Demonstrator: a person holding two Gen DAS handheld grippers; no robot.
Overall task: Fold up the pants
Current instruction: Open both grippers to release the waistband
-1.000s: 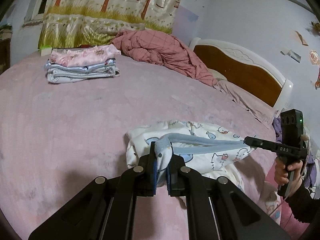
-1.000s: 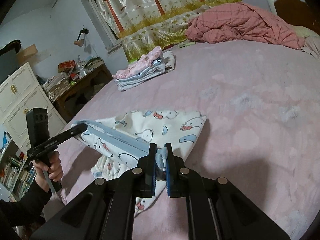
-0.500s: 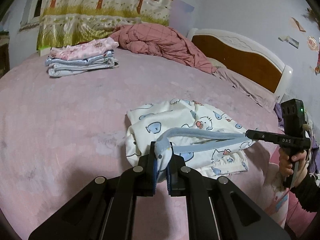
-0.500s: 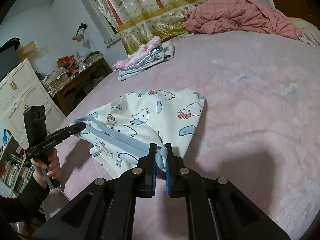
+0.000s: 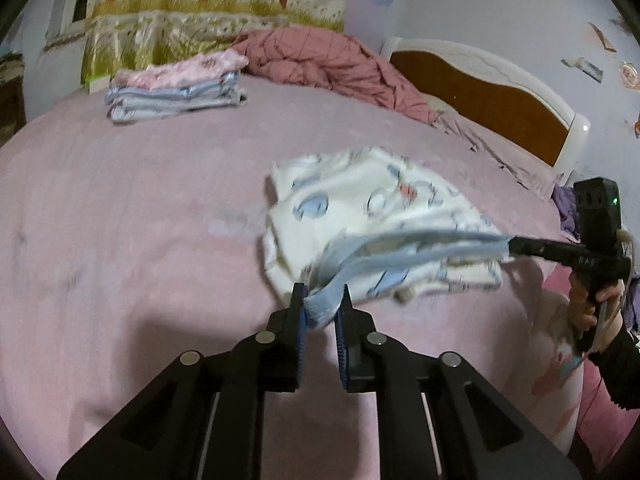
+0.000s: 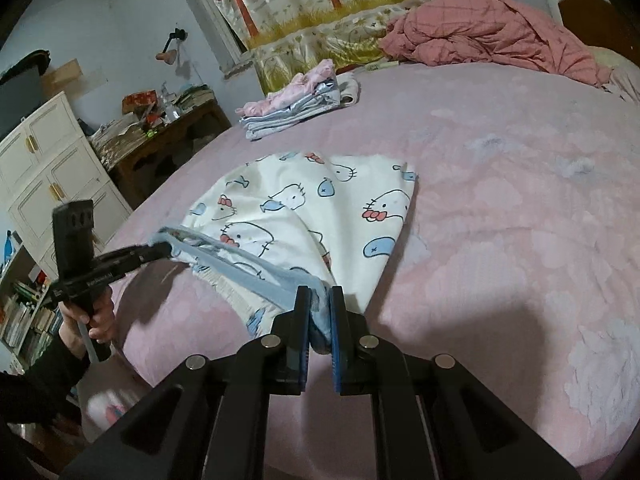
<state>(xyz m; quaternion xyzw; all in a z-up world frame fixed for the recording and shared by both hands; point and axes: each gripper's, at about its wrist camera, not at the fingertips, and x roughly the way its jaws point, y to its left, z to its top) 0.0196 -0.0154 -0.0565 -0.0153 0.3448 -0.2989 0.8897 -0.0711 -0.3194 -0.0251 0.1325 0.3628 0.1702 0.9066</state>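
Observation:
White cartoon-print pants (image 6: 340,216) with a blue waistband (image 5: 404,246) lie partly on the pink bed, and also show in the left wrist view (image 5: 360,200). My left gripper (image 5: 322,308) is shut on one end of the waistband. My right gripper (image 6: 319,312) is shut on the other end. The waistband is stretched taut between them, lifted a little above the bed near its front edge. The right gripper also shows in the left wrist view (image 5: 516,246), and the left gripper in the right wrist view (image 6: 160,248).
A stack of folded clothes (image 5: 176,92) sits at the far side of the bed (image 6: 520,240). A crumpled pink quilt (image 5: 328,64) lies by the wooden headboard (image 5: 480,92). A white cabinet (image 6: 44,176) and cluttered desk (image 6: 160,132) stand beside the bed.
Both grippers have pulled the waistband back toward the bed's front edge and lifted it, and more of the pants now lies spread flat on the bed.

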